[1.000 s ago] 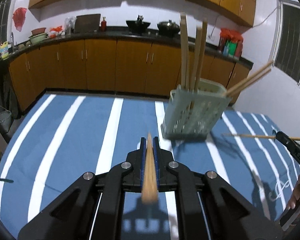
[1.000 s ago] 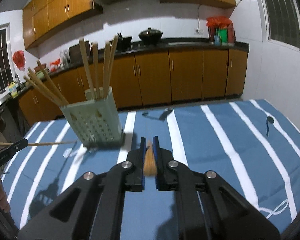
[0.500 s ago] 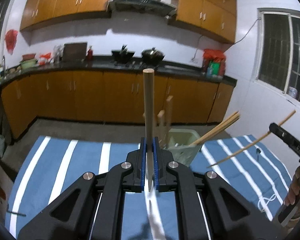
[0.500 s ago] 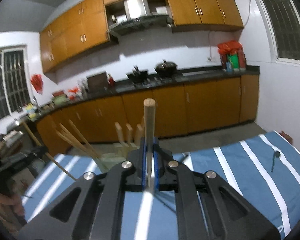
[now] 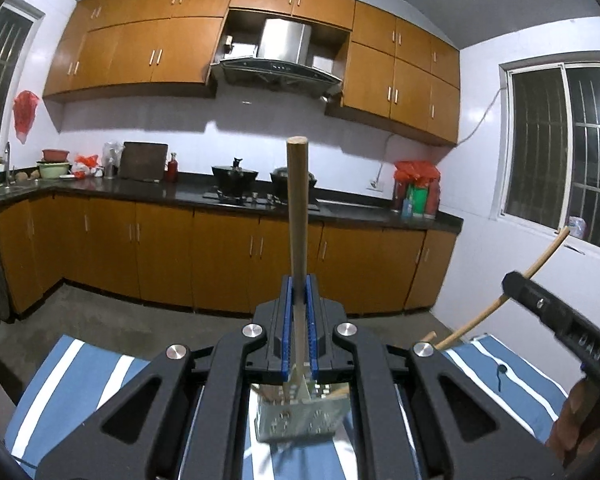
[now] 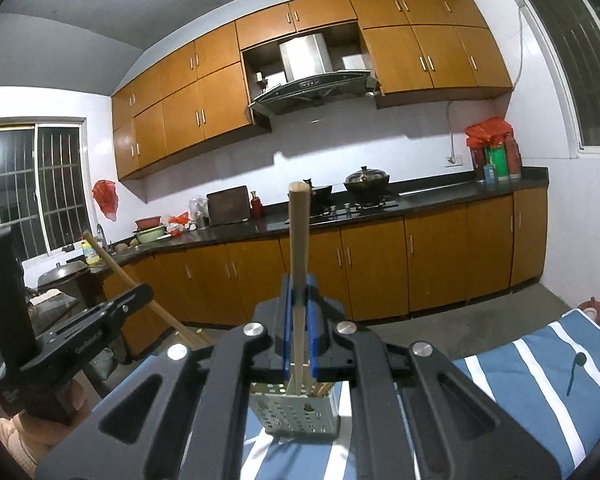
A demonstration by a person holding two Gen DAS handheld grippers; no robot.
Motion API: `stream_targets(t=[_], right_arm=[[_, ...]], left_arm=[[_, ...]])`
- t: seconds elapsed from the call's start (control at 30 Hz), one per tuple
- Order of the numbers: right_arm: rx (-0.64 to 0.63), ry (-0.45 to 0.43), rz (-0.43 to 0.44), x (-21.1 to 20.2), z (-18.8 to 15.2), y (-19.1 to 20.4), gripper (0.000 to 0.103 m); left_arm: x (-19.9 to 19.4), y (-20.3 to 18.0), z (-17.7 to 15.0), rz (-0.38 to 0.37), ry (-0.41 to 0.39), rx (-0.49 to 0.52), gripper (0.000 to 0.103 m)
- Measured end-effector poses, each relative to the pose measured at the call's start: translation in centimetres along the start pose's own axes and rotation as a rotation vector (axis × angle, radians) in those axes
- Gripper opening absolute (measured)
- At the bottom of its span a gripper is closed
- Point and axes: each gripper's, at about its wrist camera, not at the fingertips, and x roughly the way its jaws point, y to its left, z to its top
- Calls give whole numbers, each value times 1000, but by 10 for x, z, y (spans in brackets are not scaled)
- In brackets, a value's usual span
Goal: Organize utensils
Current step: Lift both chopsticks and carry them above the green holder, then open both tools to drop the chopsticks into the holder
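Both grippers are up off the table, and each is clamped on a wooden chopstick that stands nearly upright between its blue pads. The left gripper (image 5: 299, 292) pinches its chopstick (image 5: 298, 216) low on the shaft; the right gripper (image 6: 299, 296) does the same with the second chopstick (image 6: 299, 240). Below and in front of them sits the pale green perforated utensil holder (image 6: 296, 416), with several more sticks poking out of its top. It stands on a table covered in a blue cloth with white stripes (image 6: 540, 364). A small dark spoon (image 6: 574, 372) lies on the cloth well off to the right.

The room is a kitchen: orange-brown cabinets (image 5: 160, 252) run beneath a dark countertop (image 5: 340, 210), more hang above, and a steel range hood (image 5: 278, 60) sits over two black pots (image 5: 234, 176) on the stove. A barred window (image 5: 560, 152) fills the right wall, a red bag (image 5: 24, 114) hangs at the left, and the floor is bare grey concrete.
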Motion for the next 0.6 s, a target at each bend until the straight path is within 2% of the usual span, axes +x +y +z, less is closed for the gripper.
stream_targets(t=[0.23, 0.33, 0.6], right_arm=[[11, -24, 18, 23, 14, 3, 8], [-37, -38, 1, 31, 16, 11, 8], [-41, 126, -27, 82, -17, 8, 11]], left_arm=[[25, -1, -5, 23, 23, 4, 7], [33, 1, -10, 24, 46, 7, 7], [53, 3, -21, 28, 106, 10, 8]])
